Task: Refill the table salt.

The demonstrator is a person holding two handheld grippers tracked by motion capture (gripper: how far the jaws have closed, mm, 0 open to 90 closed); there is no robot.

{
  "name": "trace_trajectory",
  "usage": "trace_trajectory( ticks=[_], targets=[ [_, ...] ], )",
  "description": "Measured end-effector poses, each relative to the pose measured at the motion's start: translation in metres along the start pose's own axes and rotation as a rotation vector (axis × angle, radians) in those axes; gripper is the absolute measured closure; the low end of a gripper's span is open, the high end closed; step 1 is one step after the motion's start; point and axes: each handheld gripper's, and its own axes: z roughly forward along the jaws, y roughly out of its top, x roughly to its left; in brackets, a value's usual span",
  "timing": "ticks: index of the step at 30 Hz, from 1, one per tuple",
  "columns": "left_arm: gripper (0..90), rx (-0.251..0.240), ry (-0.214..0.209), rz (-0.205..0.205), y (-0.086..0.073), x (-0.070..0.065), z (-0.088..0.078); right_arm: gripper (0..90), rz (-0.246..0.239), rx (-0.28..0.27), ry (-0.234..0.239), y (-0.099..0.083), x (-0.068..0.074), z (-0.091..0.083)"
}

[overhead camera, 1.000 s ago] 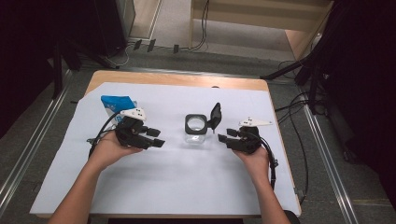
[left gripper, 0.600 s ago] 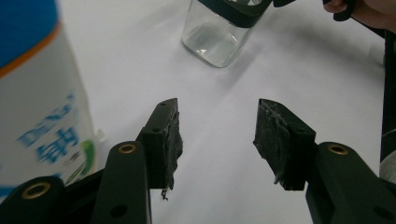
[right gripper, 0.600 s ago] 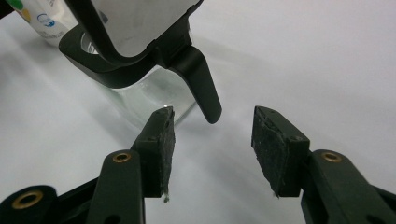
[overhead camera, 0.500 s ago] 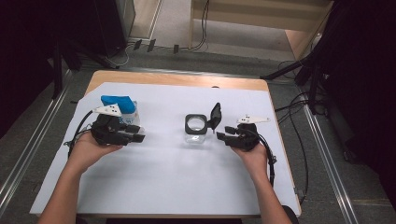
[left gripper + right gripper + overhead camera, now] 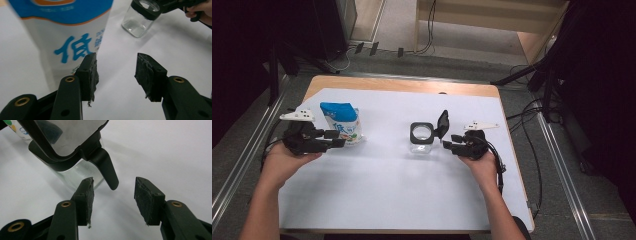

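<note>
The left gripper (image 5: 338, 138) is standing half spread with nothing between its pads; its jaws have just been closing slightly. In the left gripper view, the near pad (image 5: 90, 75) is sitting just beside the lower corner of the pouch (image 5: 62, 32), and contact cannot be confirmed. The right gripper (image 5: 448, 141) is likewise holding its jaws half apart, gripping nothing, tips pointing at the jar (image 5: 421, 139) and lying near its raised lid (image 5: 442, 123).

Against the earlier frames, the left hand (image 5: 287, 160) is now lying farther toward the left edge of the table (image 5: 402, 85), lined up with the pouch rather than in front of it. The right hand (image 5: 479, 160), jar and pouch are keeping their places.

The pouch is standing upright at the left of the white sheet (image 5: 382, 190), glossy, blue on top, white below with blue characters. The jar is clear glass, squarish, with a black collar; its hinged black lid is standing open, and a tab (image 5: 105, 167) is hanging from the hinge. The pads are rough black foam, frayed at the edges.
</note>
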Motion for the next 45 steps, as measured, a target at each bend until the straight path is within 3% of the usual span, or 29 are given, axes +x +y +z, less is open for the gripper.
trace_trajectory(
  ticks=[9, 19, 20, 27, 34, 45],
  targets=[
    [51.2, -0.014, 0.069, -0.033, -0.001, 0.021, -0.015, 51.3, -0.006, 0.002, -0.007, -0.001, 0.001, -0.002],
    [50.3, -0.027, 0.053, -0.022, 0.014, 0.035, -0.005, 51.3, -0.014, 0.014, -0.024, -0.008, 0.004, -0.006],
    [50.3, -0.015, 0.073, -0.013, 0.017, 0.035, -0.002, 51.2, -0.014, 0.017, -0.025, -0.009, 0.004, -0.006],
    [51.6, -0.046, 0.014, 0.004, 0.026, 0.038, 0.006, 51.2, -0.030, 0.023, -0.022, -0.014, 0.010, -0.007],
    [56.2, -0.050, 0.004, 0.031, 0.035, 0.040, 0.012, 51.2, -0.049, 0.036, -0.013, -0.020, 0.019, -0.006],
    [73.8, -0.055, -0.017, 0.029, 0.035, 0.044, 0.013, 51.2, -0.049, 0.038, -0.017, -0.024, 0.022, -0.008]
  ],
)
